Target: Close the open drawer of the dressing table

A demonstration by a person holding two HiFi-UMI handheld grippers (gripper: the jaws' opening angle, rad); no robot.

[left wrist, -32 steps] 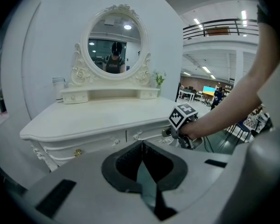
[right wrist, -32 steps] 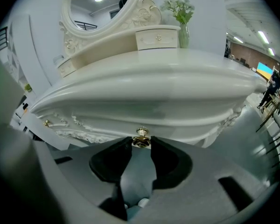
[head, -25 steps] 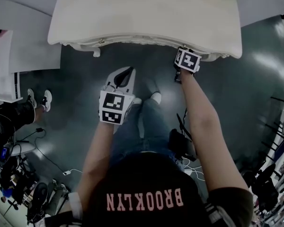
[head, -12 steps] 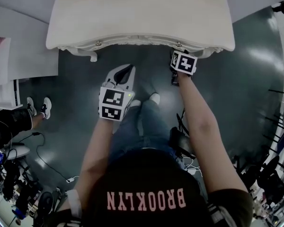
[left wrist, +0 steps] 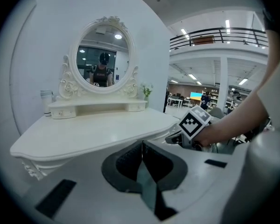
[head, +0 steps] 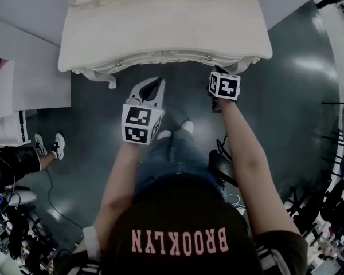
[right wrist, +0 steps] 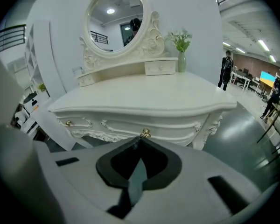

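The white dressing table (head: 160,27) stands ahead of me; its drawer fronts (right wrist: 130,120) look flush with the carved apron. A gold knob (right wrist: 145,134) sits just beyond the tips of my right gripper (right wrist: 139,140), whose jaws are shut with nothing between them. In the head view that right gripper (head: 217,73) hangs a little short of the table's front edge, under its marker cube (head: 224,86). My left gripper (head: 155,83) is lower left of it, over the floor, jaws shut and empty. From the left gripper (left wrist: 142,146) I see the tabletop (left wrist: 93,129) and oval mirror (left wrist: 102,62).
A second gold knob (right wrist: 68,123) sits further left on the apron. A vase of flowers (right wrist: 181,50) stands on the table's back shelf. A white desk (head: 23,79) is at the left with a person's legs (head: 23,145) beside it; cables and gear lie on the dark floor (head: 298,96).
My right gripper has drawn back from the table's front edge, where its cube overlapped it a second ago. The left gripper has lifted slightly.
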